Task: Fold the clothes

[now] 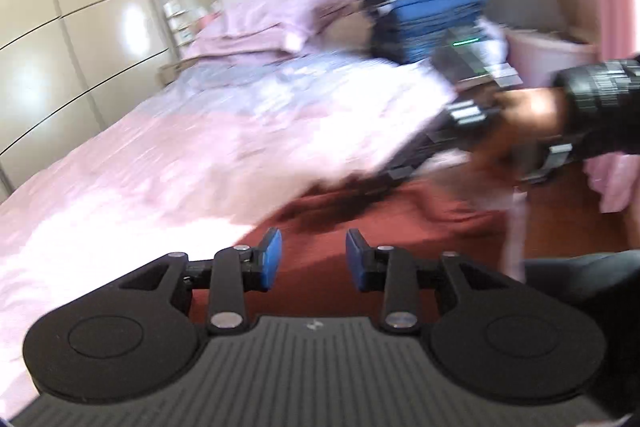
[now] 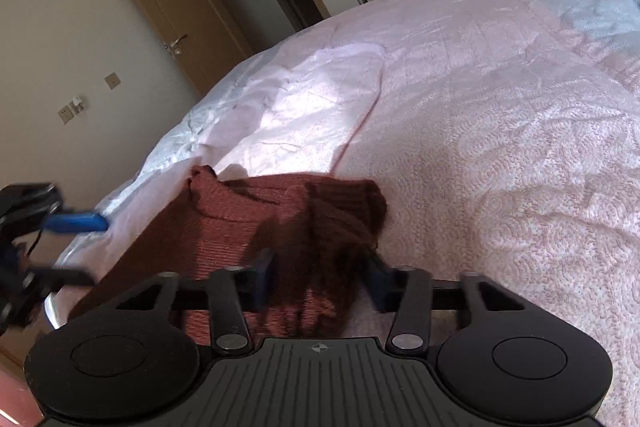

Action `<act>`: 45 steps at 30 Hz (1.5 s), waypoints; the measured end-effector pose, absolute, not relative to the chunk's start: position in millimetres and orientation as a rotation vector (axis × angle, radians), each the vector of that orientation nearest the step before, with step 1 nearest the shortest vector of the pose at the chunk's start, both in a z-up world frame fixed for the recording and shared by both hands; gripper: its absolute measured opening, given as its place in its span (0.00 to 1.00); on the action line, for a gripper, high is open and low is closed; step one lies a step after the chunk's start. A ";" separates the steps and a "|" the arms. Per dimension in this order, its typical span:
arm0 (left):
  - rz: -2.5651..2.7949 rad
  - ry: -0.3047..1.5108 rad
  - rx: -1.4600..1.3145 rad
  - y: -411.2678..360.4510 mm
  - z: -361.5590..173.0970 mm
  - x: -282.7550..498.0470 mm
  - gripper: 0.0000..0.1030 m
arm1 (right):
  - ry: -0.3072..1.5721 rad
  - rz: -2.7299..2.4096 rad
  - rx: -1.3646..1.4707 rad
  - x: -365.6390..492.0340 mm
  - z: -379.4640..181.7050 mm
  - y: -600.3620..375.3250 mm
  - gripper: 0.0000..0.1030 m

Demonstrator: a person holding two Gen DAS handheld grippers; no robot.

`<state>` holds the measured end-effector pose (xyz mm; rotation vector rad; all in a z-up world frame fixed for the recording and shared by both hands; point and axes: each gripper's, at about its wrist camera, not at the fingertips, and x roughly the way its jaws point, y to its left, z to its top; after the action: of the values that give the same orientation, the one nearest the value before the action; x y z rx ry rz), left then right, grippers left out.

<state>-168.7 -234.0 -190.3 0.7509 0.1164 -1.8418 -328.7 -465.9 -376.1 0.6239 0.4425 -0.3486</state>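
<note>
At the bed's near edge lies the rust-red knit garment (image 2: 280, 223). Right claw (image 2: 320, 283) straddles its dark fold, jaws apart; left claw (image 1: 314, 255) hangs wide, unladen. Folded stack (image 1: 424, 7) at 1 o'clock on the pink bed (image 1: 160, 147).

One sweater (image 2: 280, 211) (red), two hand-held grippers (image 1: 314, 255)

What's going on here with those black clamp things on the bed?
A person is folding laundry on a pink-covered bed, holding a gripper in each hand. The right gripper has its jaws open around a dark red knitted garment. The left gripper is open and empty. A stack of folded clothes sits behind.
</note>
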 end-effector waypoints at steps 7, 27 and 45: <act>-2.043 0.285 0.983 -334.3 -213.2 -136.6 0.54 | 0.462 -0.378 0.494 -317.0 -360.5 -446.8 0.18; -2.129 0.456 0.943 -340.8 -203.1 -85.1 0.03 | 0.380 -0.322 0.236 -305.9 -311.7 -381.2 0.13; -2.088 0.562 0.995 -386.6 -239.1 -100.7 0.27 | 0.437 -0.382 0.546 -305.5 -389.1 -485.8 0.13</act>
<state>-100.7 -386.6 -239.1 0.9948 0.5620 -2.0881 -305.5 -485.8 -389.1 0.5464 0.4368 -0.3824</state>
